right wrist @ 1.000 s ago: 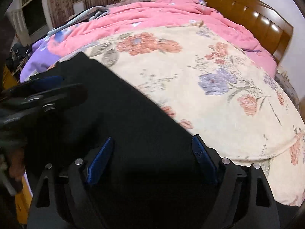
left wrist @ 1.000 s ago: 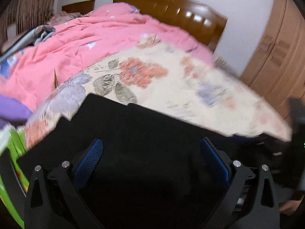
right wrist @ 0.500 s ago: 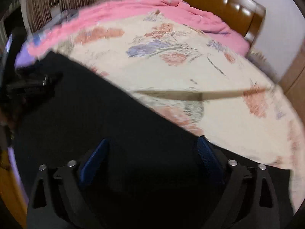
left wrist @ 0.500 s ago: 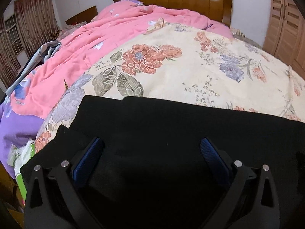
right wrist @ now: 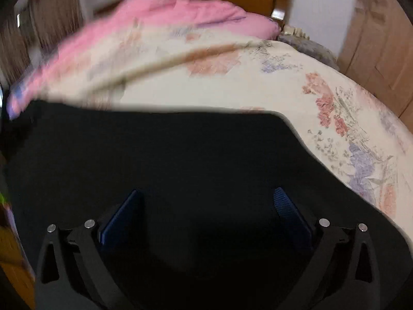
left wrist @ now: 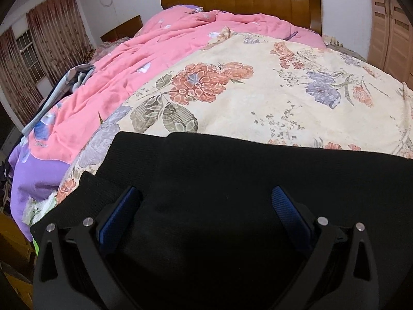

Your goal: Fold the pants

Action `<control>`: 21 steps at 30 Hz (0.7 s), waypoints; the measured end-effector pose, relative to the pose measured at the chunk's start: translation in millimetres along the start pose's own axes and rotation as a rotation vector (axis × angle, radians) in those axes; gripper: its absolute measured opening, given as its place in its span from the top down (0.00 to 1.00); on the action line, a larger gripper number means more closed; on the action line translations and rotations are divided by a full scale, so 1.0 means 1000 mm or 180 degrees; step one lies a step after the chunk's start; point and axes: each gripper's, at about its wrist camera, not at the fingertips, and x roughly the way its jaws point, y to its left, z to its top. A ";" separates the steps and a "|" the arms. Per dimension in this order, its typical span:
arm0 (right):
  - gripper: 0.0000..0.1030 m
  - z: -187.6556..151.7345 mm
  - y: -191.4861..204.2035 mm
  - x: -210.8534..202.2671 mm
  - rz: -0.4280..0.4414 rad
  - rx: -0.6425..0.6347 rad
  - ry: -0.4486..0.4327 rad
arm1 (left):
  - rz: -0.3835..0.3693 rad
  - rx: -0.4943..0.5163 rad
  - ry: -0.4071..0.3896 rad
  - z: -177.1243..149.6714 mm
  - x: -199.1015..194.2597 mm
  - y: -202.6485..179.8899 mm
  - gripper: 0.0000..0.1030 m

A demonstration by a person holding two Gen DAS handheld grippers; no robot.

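Black pants fill both views; right view blurred

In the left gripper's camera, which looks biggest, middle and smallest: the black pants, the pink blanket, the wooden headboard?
1. black pants, though they are nearest the camera
2. pink blanket
3. wooden headboard, farthest away, so it may only look small

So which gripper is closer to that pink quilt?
Left, probably. The left gripper hovers by the pants' end nearest the pink quilt; the right gripper is over their opposite end.
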 end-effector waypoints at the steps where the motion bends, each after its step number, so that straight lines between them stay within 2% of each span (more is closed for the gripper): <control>1: 0.05 0.002 -0.001 -0.004 -0.0123 0.0002 -0.0022 | 0.0000 0.0007 0.0009 0.001 0.000 0.000 0.01; 2: 0.05 0.001 -0.004 -0.011 -0.0321 0.0039 -0.0054 | -0.0009 -0.0003 0.0037 0.002 0.000 0.001 0.01; 3: 0.05 -0.002 -0.008 -0.020 -0.0364 0.0097 -0.0076 | 0.0004 -0.0022 0.0057 0.003 -0.003 0.002 0.01; 4: 0.05 -0.008 -0.013 -0.031 -0.0274 0.0139 -0.0113 | 0.0083 -0.0019 0.0050 0.004 -0.010 0.001 0.01; 6: 0.05 -0.027 -0.021 -0.058 -0.0161 0.0114 -0.0239 | 0.0431 -0.0064 -0.0027 0.006 -0.039 -0.011 0.02; 7: 0.05 -0.045 -0.023 -0.072 -0.0215 -0.0015 -0.0251 | 0.0406 -0.0074 -0.0207 0.003 -0.063 -0.022 0.02; 8: 0.05 -0.055 -0.023 -0.079 -0.0282 -0.0107 -0.0227 | 0.0239 -0.0067 -0.0416 -0.001 -0.088 -0.036 0.02; 9: 0.05 -0.067 -0.027 -0.086 -0.0352 -0.0164 -0.0219 | -0.0133 -0.0014 -0.0632 -0.011 -0.121 -0.063 0.02; 11: 0.05 -0.090 -0.040 -0.100 -0.0321 -0.0104 -0.0189 | -0.0696 0.0250 -0.0643 -0.025 -0.148 -0.109 0.02; 12: 0.05 -0.102 -0.049 -0.105 -0.0239 -0.0029 -0.0143 | -0.1105 0.0528 -0.0552 -0.037 -0.156 -0.143 0.02; 13: 0.05 -0.109 -0.055 -0.108 -0.0227 -0.0006 -0.0128 | -0.1400 0.0792 -0.0449 -0.050 -0.161 -0.176 0.02; 14: 0.05 -0.119 -0.060 -0.111 -0.0272 -0.0015 -0.0110 | -0.1490 0.0937 -0.0392 -0.058 -0.161 -0.196 0.02; 16: 0.05 -0.133 -0.069 -0.110 -0.0393 -0.0043 -0.0037 | -0.1518 0.1253 -0.0239 -0.079 -0.154 -0.240 0.01; 17: 0.05 -0.141 -0.077 -0.107 -0.0492 -0.0024 0.0027 | -0.1486 0.1263 -0.0244 -0.086 -0.149 -0.250 0.01; 18: 0.05 -0.148 -0.084 -0.106 -0.0538 0.0010 0.0053 | -0.1513 0.1123 -0.0269 -0.084 -0.149 -0.247 0.01; 19: 0.05 -0.156 -0.093 -0.109 -0.0413 0.0099 -0.0029 | -0.1586 0.1028 -0.0136 -0.081 -0.143 -0.244 0.01; 21: 0.05 -0.171 -0.107 -0.115 -0.0351 0.0200 -0.0142 | -0.1557 0.0975 -0.0120 -0.079 -0.137 -0.239 0.01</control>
